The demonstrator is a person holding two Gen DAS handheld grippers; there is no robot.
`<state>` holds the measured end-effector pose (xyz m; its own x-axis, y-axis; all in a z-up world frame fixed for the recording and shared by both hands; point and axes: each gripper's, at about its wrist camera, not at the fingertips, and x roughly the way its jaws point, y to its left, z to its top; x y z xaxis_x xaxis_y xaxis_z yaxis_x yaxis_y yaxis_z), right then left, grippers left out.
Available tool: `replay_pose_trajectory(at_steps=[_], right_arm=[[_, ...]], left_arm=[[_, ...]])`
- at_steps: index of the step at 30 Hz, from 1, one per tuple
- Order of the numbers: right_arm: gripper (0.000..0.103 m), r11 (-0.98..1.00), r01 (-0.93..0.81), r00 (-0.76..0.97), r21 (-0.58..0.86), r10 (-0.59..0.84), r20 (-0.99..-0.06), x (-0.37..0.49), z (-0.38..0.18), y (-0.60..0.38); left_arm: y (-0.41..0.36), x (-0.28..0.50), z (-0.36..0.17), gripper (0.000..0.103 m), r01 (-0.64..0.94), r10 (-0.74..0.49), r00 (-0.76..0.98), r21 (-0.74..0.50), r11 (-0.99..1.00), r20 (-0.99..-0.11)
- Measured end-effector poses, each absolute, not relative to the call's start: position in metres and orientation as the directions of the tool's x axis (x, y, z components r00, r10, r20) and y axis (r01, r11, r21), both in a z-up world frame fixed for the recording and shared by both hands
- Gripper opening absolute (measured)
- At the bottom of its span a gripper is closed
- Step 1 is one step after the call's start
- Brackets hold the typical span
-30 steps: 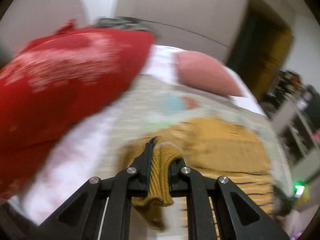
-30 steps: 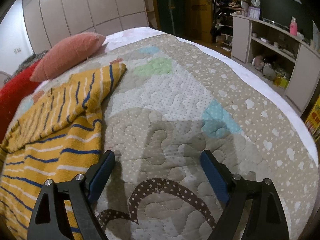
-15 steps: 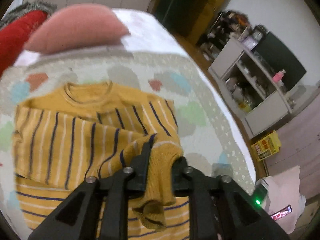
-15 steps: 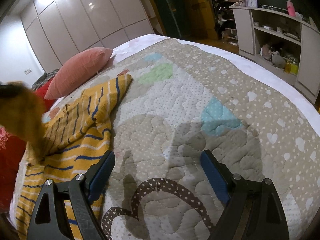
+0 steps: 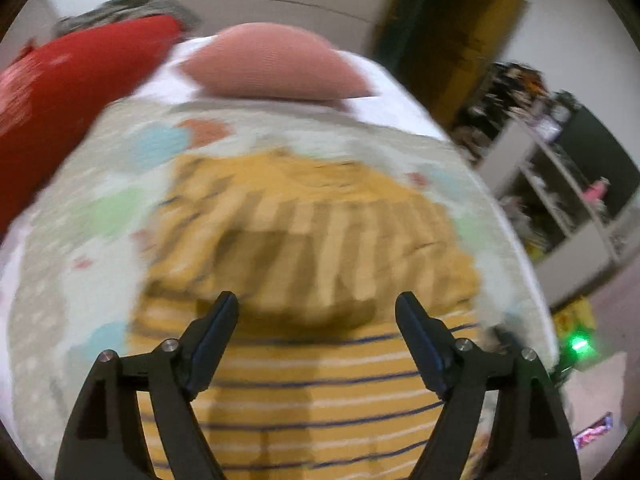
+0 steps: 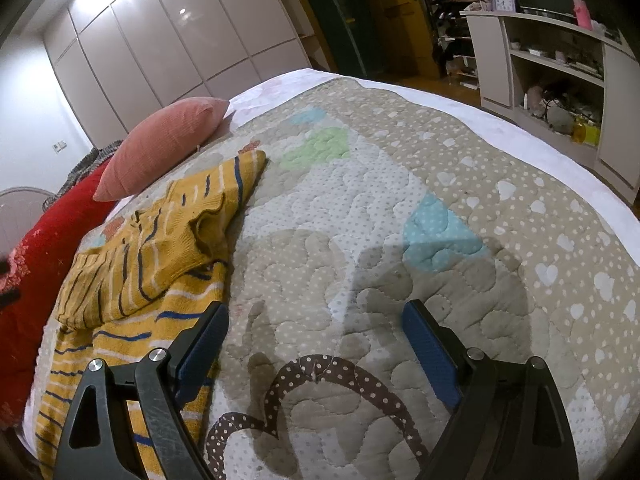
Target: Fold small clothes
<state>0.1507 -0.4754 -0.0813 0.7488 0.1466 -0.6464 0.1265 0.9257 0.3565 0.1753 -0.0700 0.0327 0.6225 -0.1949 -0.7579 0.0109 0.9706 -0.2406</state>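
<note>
Pillow (image 6: 168,144), pink, lay at the bed's head, beyond the yellow striped sweater (image 6: 152,264); red cushion (image 6: 44,248) alongside. Sweater sat on the quilt (image 6: 400,240), one sleeve folded across its body. Left gripper (image 5: 316,320) hovered over it, jaws spread, empty. Right gripper (image 6: 316,332) over bare quilt, jaws spread. Wardrobe (image 6: 168,40) and shelf unit (image 6: 552,68) behind.

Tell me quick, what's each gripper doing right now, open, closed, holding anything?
Left gripper: open, holding nothing, above the yellow striped sweater.
Right gripper: open, holding nothing, over the quilt.
</note>
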Motion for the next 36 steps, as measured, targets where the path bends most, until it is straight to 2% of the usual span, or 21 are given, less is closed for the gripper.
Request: replay_pose_trajectory(at_steps=[5, 10, 14, 18, 21, 22, 23, 24, 25, 28, 33, 36], right_arm=[[0.092, 0.926, 0.126, 0.749, 0.355, 0.146, -0.647, 0.153, -0.081, -0.472], [0.093, 0.940, 0.134, 0.735, 0.312, 0.117, -0.668, 0.156, -0.081, -0.466], [0.094, 0.952, 0.137, 0.725, 0.274, 0.092, -0.682, 0.157, -0.081, -0.461], [0.094, 0.947, 0.130, 0.730, 0.294, 0.110, -0.674, 0.156, -0.081, -0.464], [0.095, 0.943, 0.126, 0.734, 0.306, 0.119, -0.668, 0.156, -0.081, -0.465], [0.095, 0.943, 0.126, 0.735, 0.308, 0.120, -0.668, 0.156, -0.081, -0.465], [0.095, 0.943, 0.126, 0.734, 0.307, 0.120, -0.668, 0.156, -0.081, -0.465], [0.095, 0.944, 0.126, 0.734, 0.306, 0.119, -0.669, 0.155, -0.081, -0.466], [0.095, 0.944, 0.126, 0.733, 0.304, 0.118, -0.670, 0.155, -0.081, -0.465], [0.095, 0.946, 0.127, 0.731, 0.297, 0.114, -0.673, 0.156, -0.081, -0.465], [0.096, 0.952, 0.126, 0.725, 0.280, 0.105, -0.681, 0.159, -0.081, -0.462], [0.096, 0.950, 0.127, 0.726, 0.284, 0.106, -0.680, 0.160, -0.081, -0.462]], left_arm=[[0.005, 0.148, -0.003, 0.080, -0.143, -0.138, 0.591, -0.271, 0.952, -0.795], [0.029, 0.164, -0.007, 0.080, -0.183, -0.157, 0.609, -0.331, 0.926, -0.777], [0.018, 0.212, -0.005, 0.080, -0.158, -0.105, 0.637, -0.263, 0.952, -0.764], [0.003, 0.268, -0.010, 0.080, -0.105, -0.067, 0.632, -0.170, 0.980, -0.772], [-0.003, 0.309, -0.029, 0.081, -0.080, -0.068, 0.570, -0.138, 0.987, -0.819], [-0.004, 0.321, -0.039, 0.078, -0.081, -0.068, 0.533, -0.131, 0.988, -0.843], [-0.005, 0.328, -0.046, 0.068, -0.070, -0.074, 0.499, -0.126, 0.990, -0.863], [-0.007, 0.333, -0.051, 0.030, -0.055, -0.052, 0.474, -0.089, 0.995, -0.879], [-0.005, 0.333, -0.051, 0.020, -0.049, -0.042, 0.480, -0.074, 0.996, -0.876], [0.020, 0.326, -0.044, 0.016, -0.082, -0.086, 0.513, -0.149, 0.986, -0.854], [0.055, 0.317, -0.054, 0.019, -0.162, -0.157, 0.517, -0.276, 0.947, -0.841], [0.061, 0.312, -0.059, 0.035, -0.211, -0.160, 0.532, -0.314, 0.926, -0.832]])
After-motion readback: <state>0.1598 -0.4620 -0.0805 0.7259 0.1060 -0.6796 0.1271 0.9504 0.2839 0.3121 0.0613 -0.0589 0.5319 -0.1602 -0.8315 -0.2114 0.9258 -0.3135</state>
